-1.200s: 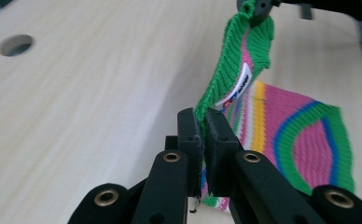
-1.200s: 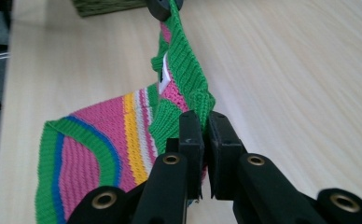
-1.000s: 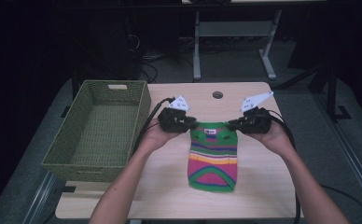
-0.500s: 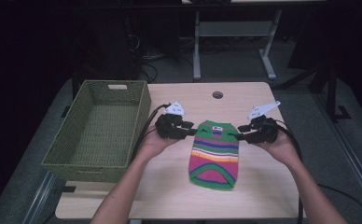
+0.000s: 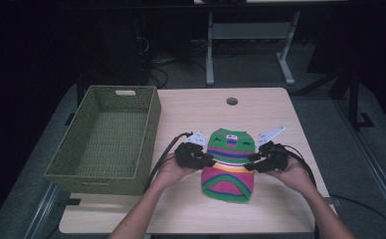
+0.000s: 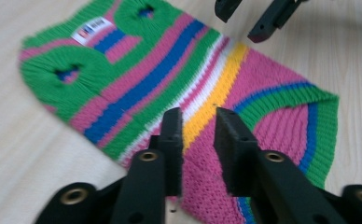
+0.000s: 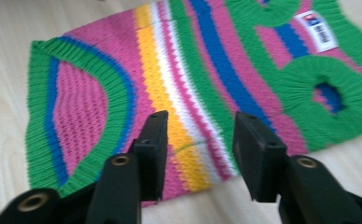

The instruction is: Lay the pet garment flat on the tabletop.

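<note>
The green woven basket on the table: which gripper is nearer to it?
Left. The left gripper sits between the green woven basket and the striped knitted garment; the right gripper is at the garment's far edge.

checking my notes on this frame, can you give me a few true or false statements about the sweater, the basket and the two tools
1. The striped knit sweater lies flat on the table. True.
2. The green wicker basket holds the sweater. False: the basket is empty and the sweater lies to its right on the table.
3. The left tool is open at the sweater's edge. True.
4. The right tool is shut on the sweater. False: its jaws stand apart over the sweater's side edge.
5. The sweater is plain grey. False: it is striped in green, pink, blue, yellow and white.
</note>
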The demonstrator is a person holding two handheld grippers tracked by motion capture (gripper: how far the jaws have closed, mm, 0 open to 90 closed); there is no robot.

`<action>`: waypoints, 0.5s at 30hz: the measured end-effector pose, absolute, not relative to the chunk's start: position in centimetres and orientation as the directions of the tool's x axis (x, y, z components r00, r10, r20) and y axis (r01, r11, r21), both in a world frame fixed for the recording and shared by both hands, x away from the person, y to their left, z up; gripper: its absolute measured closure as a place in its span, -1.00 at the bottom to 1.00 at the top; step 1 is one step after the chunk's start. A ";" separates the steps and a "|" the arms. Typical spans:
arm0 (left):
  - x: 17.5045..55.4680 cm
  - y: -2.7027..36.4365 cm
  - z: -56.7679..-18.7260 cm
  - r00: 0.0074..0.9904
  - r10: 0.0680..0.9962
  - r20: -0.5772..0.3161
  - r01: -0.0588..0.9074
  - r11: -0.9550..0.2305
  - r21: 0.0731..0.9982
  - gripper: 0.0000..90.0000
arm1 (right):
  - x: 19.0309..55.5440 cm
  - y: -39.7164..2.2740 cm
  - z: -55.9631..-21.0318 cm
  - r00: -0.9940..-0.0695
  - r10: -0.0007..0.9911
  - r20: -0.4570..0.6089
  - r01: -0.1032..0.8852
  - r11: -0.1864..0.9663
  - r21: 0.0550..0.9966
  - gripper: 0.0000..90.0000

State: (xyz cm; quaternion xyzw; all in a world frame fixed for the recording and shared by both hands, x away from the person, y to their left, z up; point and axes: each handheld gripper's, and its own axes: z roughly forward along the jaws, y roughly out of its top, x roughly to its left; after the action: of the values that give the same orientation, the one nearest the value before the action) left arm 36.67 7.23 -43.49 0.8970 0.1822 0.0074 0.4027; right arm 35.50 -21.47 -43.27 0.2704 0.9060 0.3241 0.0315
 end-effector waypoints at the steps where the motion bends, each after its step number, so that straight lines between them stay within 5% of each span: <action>1: 36.3 7.0 -44.0 0.938 0.321 -0.127 0.311 -0.627 0.714 0.74 | 35.2 -21.4 -43.4 -0.855 0.509 0.099 0.457 0.650 0.607 0.41; 8: 35.7 6.6 -44.9 0.943 0.318 -0.096 0.298 -0.683 0.667 1.00 | 34.3 -21.0 -44.0 -0.858 0.507 0.082 0.450 0.667 0.594 0.98; 15: 35.5 6.4 -45.6 0.938 0.331 -0.104 0.318 -0.703 0.636 1.00 | 34.4 -20.6 -44.9 -0.858 0.508 0.079 0.464 0.700 0.542 0.99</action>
State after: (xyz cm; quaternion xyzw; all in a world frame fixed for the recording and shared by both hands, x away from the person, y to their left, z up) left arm 35.50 6.37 -45.61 0.9228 0.1758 0.0088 0.3427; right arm 34.39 -20.55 -44.91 0.2638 0.9212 0.2835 0.0383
